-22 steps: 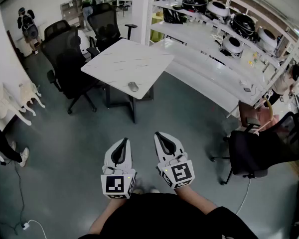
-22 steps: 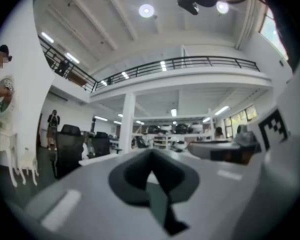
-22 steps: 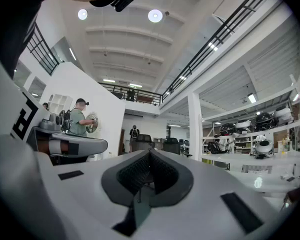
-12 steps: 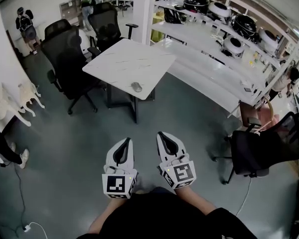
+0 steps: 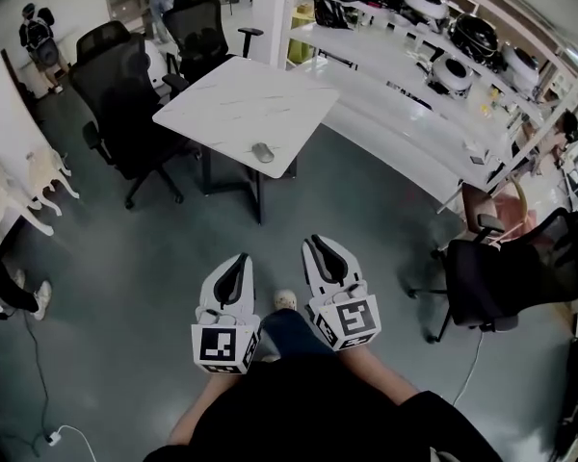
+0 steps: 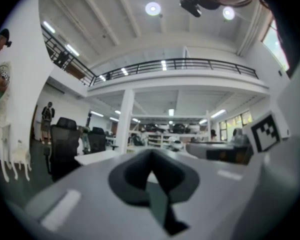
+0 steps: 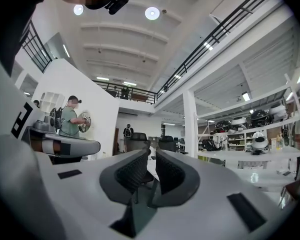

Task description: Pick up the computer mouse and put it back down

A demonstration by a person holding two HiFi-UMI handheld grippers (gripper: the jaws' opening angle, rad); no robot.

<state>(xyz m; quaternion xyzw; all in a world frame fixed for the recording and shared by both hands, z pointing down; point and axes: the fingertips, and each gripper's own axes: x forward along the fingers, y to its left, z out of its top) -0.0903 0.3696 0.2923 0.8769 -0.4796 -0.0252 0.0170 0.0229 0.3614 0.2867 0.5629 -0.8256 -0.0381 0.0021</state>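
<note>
Head view: a person stands on the grey floor point(image 5: 125, 258), well apart from the white table point(image 5: 233, 104), where the computer mouse point(image 5: 263, 152) lies near the front edge, with the left gripper point(image 5: 239, 260) and right gripper point(image 5: 315, 244) held level side by side, both empty. Left gripper view: its fingers point(image 6: 132, 176) are pressed together on nothing. Right gripper view: the ribbed pads point(image 7: 132, 171) are all but touching with nothing between them, so the pickup likely calls for walking up to the table first, then spreading one gripper wide before bringing it squarely over the mouse's sides.
</note>
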